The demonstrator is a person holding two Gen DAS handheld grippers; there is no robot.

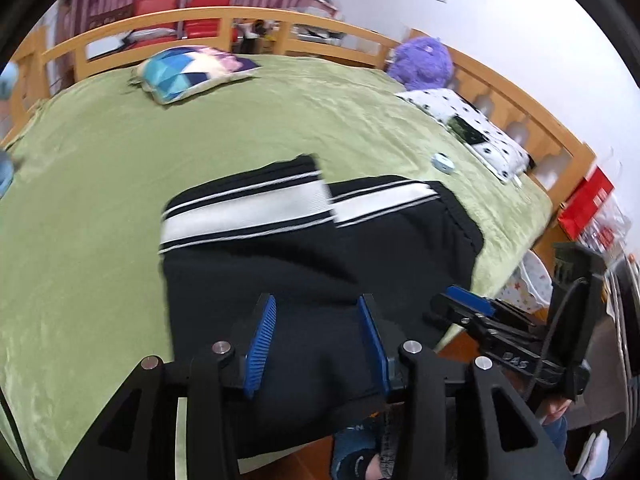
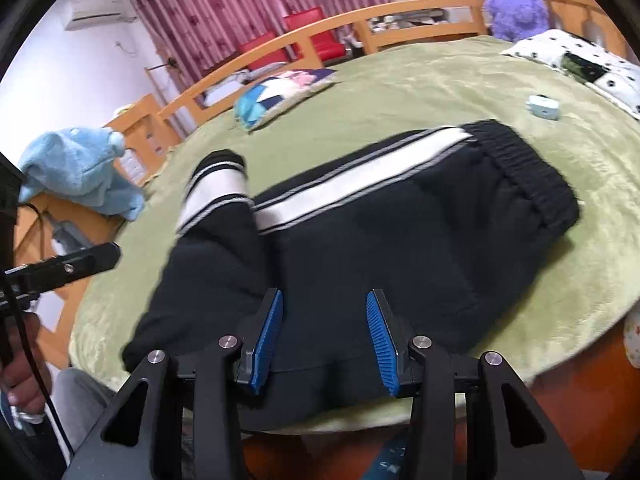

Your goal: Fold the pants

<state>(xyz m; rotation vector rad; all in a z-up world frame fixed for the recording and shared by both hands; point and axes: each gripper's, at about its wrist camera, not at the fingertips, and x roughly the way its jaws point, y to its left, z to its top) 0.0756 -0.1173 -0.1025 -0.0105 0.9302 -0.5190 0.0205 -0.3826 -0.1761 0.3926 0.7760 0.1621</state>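
Green bedspread [image 2: 400, 92] at frame centre bears folded black track pants [image 2: 400, 248]; left gripper [image 1: 316, 308] and right gripper [image 2: 324, 300] both spread wide, empty.

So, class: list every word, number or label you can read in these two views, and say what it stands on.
"DAS": raised letters on the body of the right tongs, seen in the left wrist view.
Red box beside the bed: pale markings, too blurred to read.
Shoe on the floor: pale letters, too blurred to read.
Pants: stripes only, no text.
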